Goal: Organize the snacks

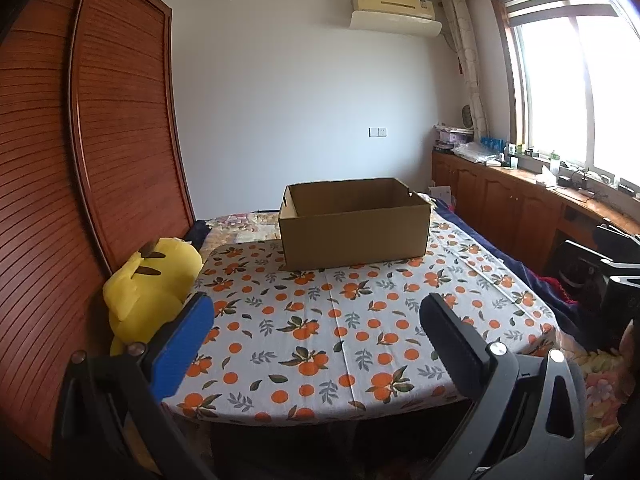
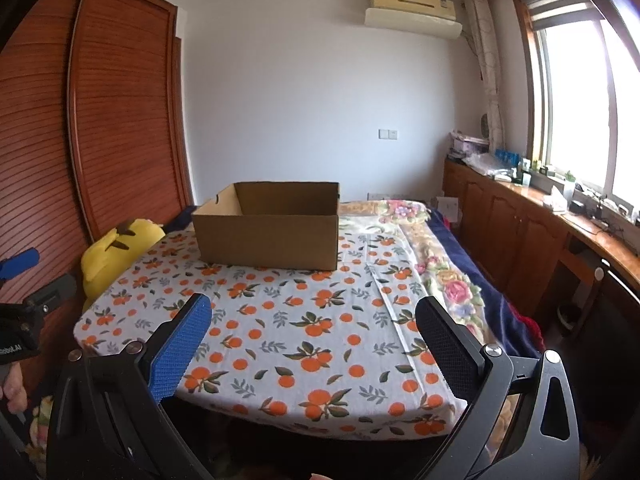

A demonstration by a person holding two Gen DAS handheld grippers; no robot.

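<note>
An open brown cardboard box [image 1: 354, 226] [image 2: 267, 232] stands at the far end of a table under an orange-print cloth [image 1: 320, 340] [image 2: 288, 320]. What lies inside the box is hidden by its walls. No snacks show in either view. My left gripper [image 1: 316, 308] hovers above the table's near edge, open, with nothing between its blue and black fingers. My right gripper [image 2: 314, 308] hangs open over the near edge too, holding nothing. The left gripper's body [image 2: 24, 320] shows at the left edge of the right wrist view, held by a hand [image 2: 12, 390].
A yellow plush toy [image 1: 148, 292] [image 2: 112, 254] lies off the table's left side against a wooden louvred wardrobe [image 1: 80, 160]. A bed with a floral blanket [image 2: 440, 264] runs along the table's right side. Wooden cabinets [image 1: 520, 208] line the window wall.
</note>
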